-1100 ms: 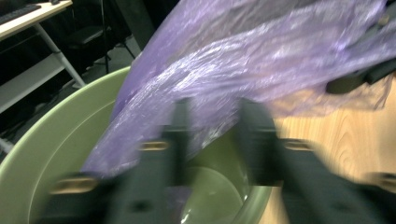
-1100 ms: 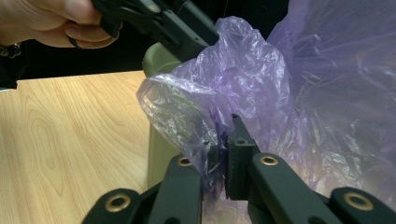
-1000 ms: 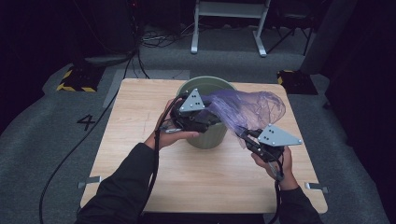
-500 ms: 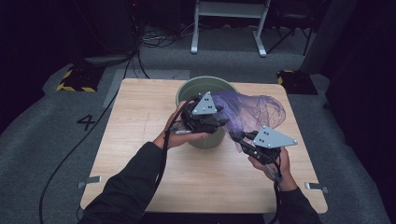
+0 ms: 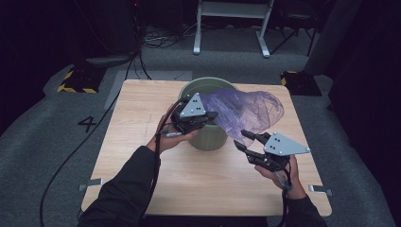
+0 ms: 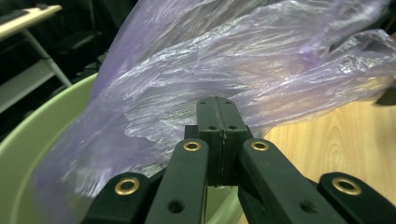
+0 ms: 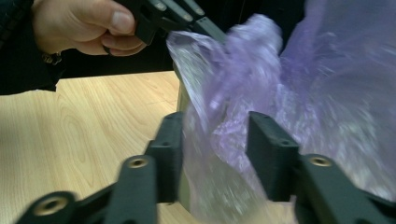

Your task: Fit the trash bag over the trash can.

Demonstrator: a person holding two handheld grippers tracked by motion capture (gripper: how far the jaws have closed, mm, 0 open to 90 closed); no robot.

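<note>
A: The purple bag [image 5: 246, 111] drapes over the green bin [image 5: 208, 137] on the bench [image 5: 137, 118]. The left gripper [image 5: 210, 116], just closed, pinches its edge at the rim.
B: The right gripper [image 5: 243, 139] has just opened, film loose between its spread jaws. It should regrip farther round and stretch evenly.
A: The only writing is a "4" [image 5: 88, 124] on the floor.

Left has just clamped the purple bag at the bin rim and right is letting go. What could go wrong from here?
1. The left gripper pinches only a thin fold of the purple bag; a tug could tear it or slip it free.
2. The right gripper has just been opening with film between its jaws; backing off may snag it.
3. Pulling might tip the green bin.
</note>
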